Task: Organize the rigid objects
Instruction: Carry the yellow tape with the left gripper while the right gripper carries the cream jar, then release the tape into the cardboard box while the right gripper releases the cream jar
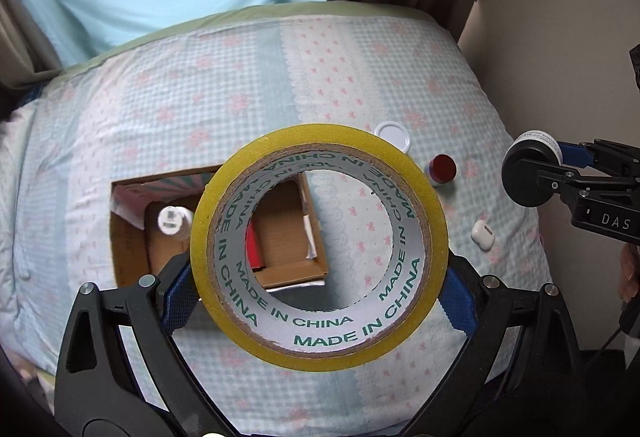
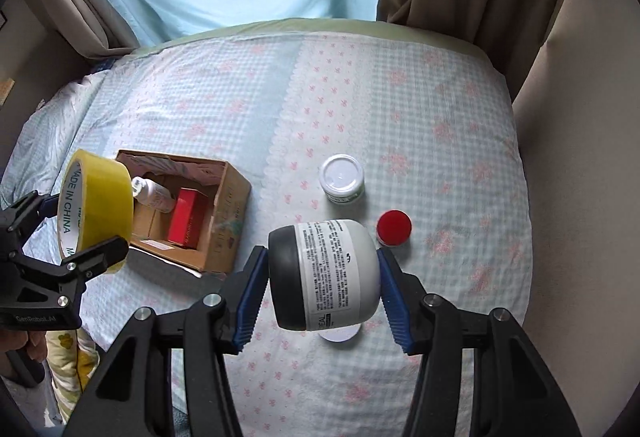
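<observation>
Gripping tape point(image 1: 319, 249) in my left tongs point(image 1: 319, 287) above box point(image 2: 224, 233); right tongs point(image 2: 323, 279) clenched on jar point(image 2: 324, 273) over bed point(image 2: 440, 141).

The tape roll point(image 1: 319, 246) hid much of the cardboard box point(image 1: 132, 257) and most of the red item point(image 1: 253, 252) inside it. A white object point(image 2: 340, 333) lay mostly hidden beneath the grey jar point(image 2: 324, 273). The jar's label print point(image 2: 336, 269) was too small to read.
</observation>
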